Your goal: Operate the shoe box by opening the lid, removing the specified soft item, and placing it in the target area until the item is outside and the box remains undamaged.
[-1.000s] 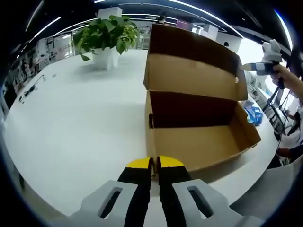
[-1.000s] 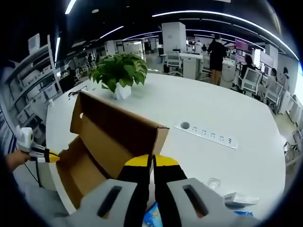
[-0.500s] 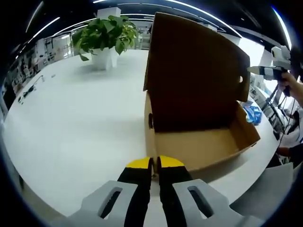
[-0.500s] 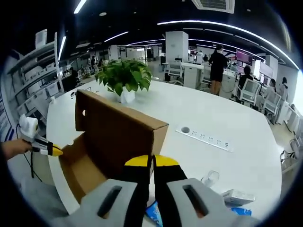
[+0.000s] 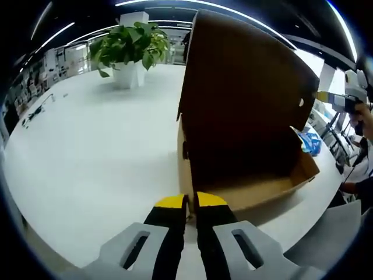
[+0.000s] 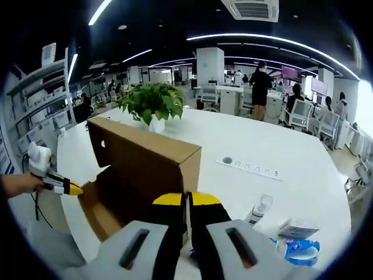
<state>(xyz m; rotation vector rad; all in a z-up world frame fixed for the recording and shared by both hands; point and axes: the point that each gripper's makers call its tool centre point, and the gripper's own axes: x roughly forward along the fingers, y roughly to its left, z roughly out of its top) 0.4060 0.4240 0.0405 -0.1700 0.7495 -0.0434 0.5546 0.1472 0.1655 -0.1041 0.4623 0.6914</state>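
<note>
Shoe box (image 5: 245, 140) lid (image 5: 242, 87) dropping — centre frame | both hand-held grippers (image 5: 186, 201) (image 6: 186, 199) pinched narrow, empty | blue soft item (image 6: 294, 251) out — lower right

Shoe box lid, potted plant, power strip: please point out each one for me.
shoe box lid (image 5: 245, 99), left gripper view, dark inner face
potted plant (image 6: 152, 102), right gripper view, green leaves
power strip (image 6: 249, 169), right gripper view, white top
</note>
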